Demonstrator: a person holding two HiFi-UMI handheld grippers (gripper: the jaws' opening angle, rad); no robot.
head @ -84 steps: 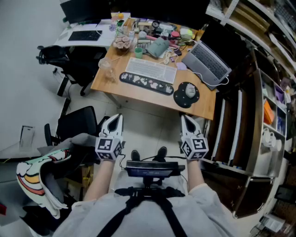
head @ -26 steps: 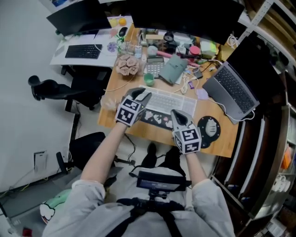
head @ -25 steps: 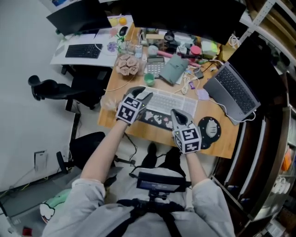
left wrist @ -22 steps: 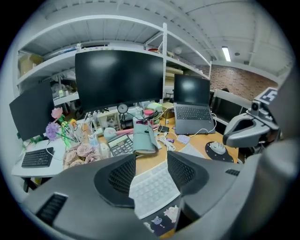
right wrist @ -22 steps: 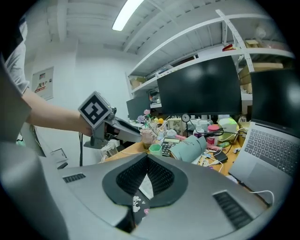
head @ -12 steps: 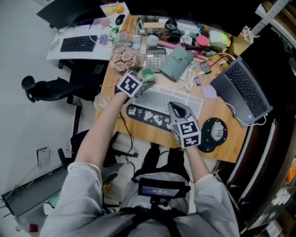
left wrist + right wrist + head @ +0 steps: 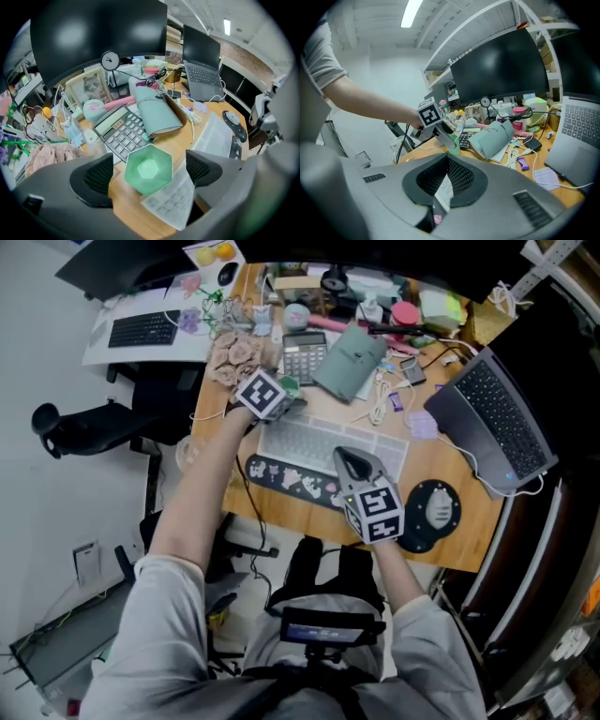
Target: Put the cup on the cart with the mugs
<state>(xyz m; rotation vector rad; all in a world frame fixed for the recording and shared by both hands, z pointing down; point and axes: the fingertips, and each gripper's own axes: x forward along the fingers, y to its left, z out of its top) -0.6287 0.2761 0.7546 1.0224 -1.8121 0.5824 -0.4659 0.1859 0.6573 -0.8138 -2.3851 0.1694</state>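
The cup [image 7: 147,164] sits untouched between the 2 opening jaws of the left gripper [image 7: 150,171]; the right gripper [image 7: 349,463], jaws pressed together, is farther.

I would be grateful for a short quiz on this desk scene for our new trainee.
1. What stands between the fingers of the left gripper? A) clock B) cup C) mouse
2. True or false: the right gripper holds the cup.
3. In the left gripper view, which keyed device lies just beyond the cup?

Key:
1. B. The left gripper's fingers are opening, with the cup between them but not touched.
2. False. Its fingers are together with nothing between them.
3. The calculator.
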